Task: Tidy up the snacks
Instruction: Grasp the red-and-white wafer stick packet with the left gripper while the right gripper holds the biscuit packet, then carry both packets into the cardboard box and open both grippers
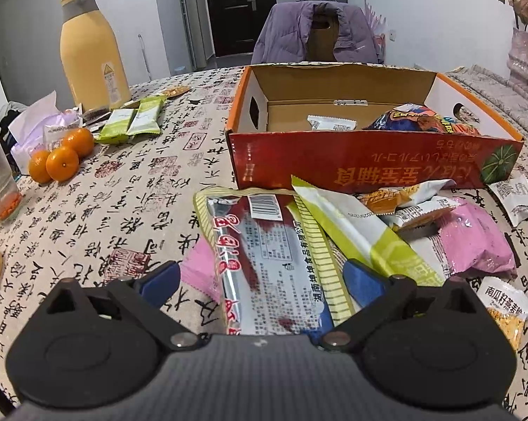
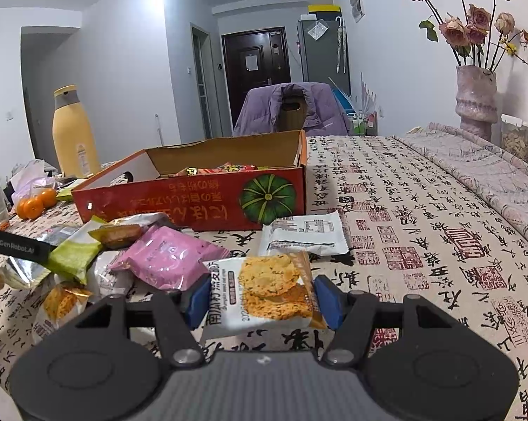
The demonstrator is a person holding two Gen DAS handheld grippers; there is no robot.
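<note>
Two sets of jaws work our snack pile: our right gripper [image 2: 264,296] has its blue pads pressed on both sides of a cookie packet [image 2: 269,293], while our left gripper [image 1: 264,282] stands wide, a red-and-silver packet [image 1: 264,263] lying loose between its fingers. At twelve o'clock from both sits the orange box [image 1: 365,168] on the surface [image 2: 421,217], with a few snacks inside. Toward ten o'clock in the left view we see tangerines [image 1: 60,156] and a yellow flask [image 1: 92,52].
</note>
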